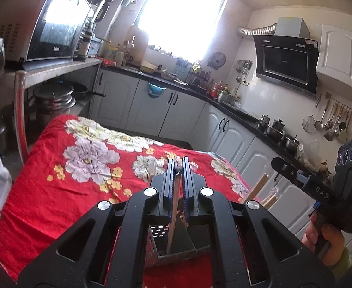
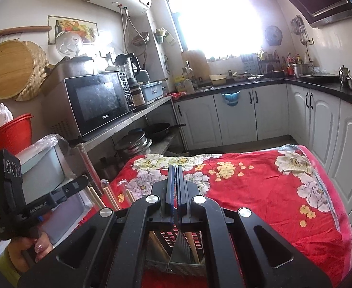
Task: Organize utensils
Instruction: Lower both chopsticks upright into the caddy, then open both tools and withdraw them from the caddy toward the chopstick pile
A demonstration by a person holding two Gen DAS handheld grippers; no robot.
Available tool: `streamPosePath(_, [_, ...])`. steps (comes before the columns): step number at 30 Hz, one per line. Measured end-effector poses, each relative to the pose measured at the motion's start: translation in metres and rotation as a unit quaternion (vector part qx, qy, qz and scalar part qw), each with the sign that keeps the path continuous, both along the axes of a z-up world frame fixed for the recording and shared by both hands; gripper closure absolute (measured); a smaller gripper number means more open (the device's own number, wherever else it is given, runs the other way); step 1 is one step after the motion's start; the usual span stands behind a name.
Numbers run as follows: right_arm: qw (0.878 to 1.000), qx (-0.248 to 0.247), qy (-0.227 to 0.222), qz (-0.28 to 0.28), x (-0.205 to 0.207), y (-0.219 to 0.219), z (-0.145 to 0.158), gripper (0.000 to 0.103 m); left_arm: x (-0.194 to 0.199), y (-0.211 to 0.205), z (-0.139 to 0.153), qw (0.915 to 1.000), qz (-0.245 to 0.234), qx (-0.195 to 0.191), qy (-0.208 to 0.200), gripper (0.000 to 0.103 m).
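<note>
Under the left gripper (image 1: 178, 162) (pinching a chopstick (image 1: 172, 218)) stands the black holder (image 1: 173, 244).

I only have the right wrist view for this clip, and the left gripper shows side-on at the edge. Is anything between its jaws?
Observer: Yes. In the left wrist view the left gripper is shut on a wooden chopstick that runs between its pads.
Operator: Where does that stick end?
Observer: Its lower end appears to sit inside the dark perforated holder beneath the gripper.
Operator: Any utensils outside my frame?
Observer: Ladles and a strainer hang from a wall rail above the right-hand counter.
</note>
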State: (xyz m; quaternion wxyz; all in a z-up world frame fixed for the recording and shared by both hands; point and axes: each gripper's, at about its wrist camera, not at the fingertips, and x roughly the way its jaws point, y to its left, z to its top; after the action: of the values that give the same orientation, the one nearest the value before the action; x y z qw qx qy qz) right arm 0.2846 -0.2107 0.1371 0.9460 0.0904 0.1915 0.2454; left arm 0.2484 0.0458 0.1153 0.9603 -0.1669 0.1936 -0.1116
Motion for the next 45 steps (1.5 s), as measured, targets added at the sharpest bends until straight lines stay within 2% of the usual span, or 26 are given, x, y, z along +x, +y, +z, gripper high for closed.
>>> streamPosePath(19, [0.999,0.011,0.023,-0.033,-0.003,-0.017,-0.012,0.100,-0.007,0.004,-0.012,0.9998,0.009,-0.008,0.015,0.100])
streamPosePath(22, [0.999,0.010,0.022,-0.036,-0.006,-0.018,-0.012,0.099,-0.008,0.006,-0.012,0.9997,0.010,-0.011,0.018,0.092])
streamPosePath(23, [0.999,0.010,0.022,-0.036,-0.006,-0.019,-0.011,0.095,-0.009,0.007,-0.012,0.9997,0.012,-0.013,0.020,0.089])
streamPosePath(26, [0.999,0.010,0.021,-0.039,-0.009,-0.019,-0.010,0.084,-0.011,0.008,-0.013,0.9996,0.013,-0.014,0.021,0.087])
streamPosePath(30, [0.999,0.005,0.017,-0.040,-0.013,-0.019,-0.009,0.082,-0.016,0.010,-0.014,0.9994,0.016,-0.018,0.023,0.077])
streamPosePath(32, [0.999,0.003,0.016,-0.041,-0.016,-0.019,-0.008,0.077,-0.018,0.012,-0.014,0.9994,0.018,-0.018,0.024,0.071])
streamPosePath(38, [0.999,0.001,0.017,-0.041,-0.024,-0.021,-0.009,0.070,-0.025,0.014,-0.013,0.9993,0.020,-0.018,0.025,0.053])
streamPosePath(45, [0.999,-0.005,0.017,-0.040,-0.036,-0.022,-0.009,0.063,-0.032,0.018,-0.015,0.9990,0.023,-0.023,0.031,0.038])
